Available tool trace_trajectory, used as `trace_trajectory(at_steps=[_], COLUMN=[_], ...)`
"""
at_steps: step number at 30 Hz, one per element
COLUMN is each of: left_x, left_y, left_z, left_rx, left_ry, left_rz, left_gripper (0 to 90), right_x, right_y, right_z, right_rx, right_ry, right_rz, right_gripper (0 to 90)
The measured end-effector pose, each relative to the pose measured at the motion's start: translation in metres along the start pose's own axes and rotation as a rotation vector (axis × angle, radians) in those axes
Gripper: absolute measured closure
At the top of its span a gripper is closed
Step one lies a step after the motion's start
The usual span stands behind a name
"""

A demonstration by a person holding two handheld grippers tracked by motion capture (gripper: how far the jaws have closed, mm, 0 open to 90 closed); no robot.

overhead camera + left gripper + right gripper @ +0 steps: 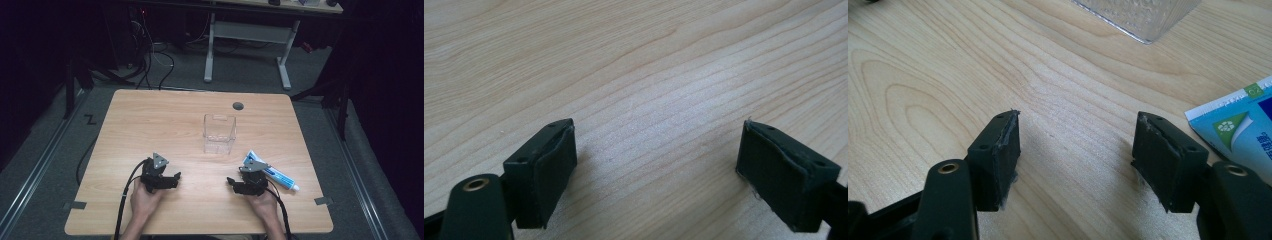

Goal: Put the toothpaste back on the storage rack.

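Note:
A clear plastic box (219,133) stands upright near the middle of the wooden table (150,120); its lower corner (1143,17) appears at the top of the right gripper view. A blue and white toothpaste tube (274,173) lies flat at the right, its crimped end (1243,127) just right of my right gripper (1077,150). That gripper (240,183) rests low on the table, open and holding nothing. My left gripper (167,180) sits at the front left, also open, with bare wood between its pads (656,160).
A round cable hole (238,106) sits near the table's far edge. Behind the table stands a white-legged desk (247,35) with cables on the floor. Grey tape marks (75,205) lie at the front corners.

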State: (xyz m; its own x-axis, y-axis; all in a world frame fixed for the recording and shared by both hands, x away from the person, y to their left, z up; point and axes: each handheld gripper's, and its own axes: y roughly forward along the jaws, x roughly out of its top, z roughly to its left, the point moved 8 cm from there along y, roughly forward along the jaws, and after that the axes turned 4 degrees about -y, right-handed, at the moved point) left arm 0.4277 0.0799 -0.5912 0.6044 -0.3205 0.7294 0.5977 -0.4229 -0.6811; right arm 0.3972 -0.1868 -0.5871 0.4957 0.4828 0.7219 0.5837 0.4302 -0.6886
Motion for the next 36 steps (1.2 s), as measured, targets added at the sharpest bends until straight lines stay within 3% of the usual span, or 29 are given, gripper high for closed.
trace_trajectory(at_steps=[26,36], left_x=[0.0006,0.0005], left_y=[0.0006,0.0006], left_z=[-0.0004,-0.0003], left_rx=[0.004,0.004], left_ry=[-0.006,-0.005], left_rz=[0.003,0.004], left_gripper=[15.9,15.9], right_x=[-0.0001,-0.0036], right_y=[-0.0002,-0.0052], right_z=[-0.0001,-0.0043], right_rx=[0.0,-0.016], right_ry=[0.003,0.021], right_rz=[0.002,0.002], right_gripper=[36.3,43.3])
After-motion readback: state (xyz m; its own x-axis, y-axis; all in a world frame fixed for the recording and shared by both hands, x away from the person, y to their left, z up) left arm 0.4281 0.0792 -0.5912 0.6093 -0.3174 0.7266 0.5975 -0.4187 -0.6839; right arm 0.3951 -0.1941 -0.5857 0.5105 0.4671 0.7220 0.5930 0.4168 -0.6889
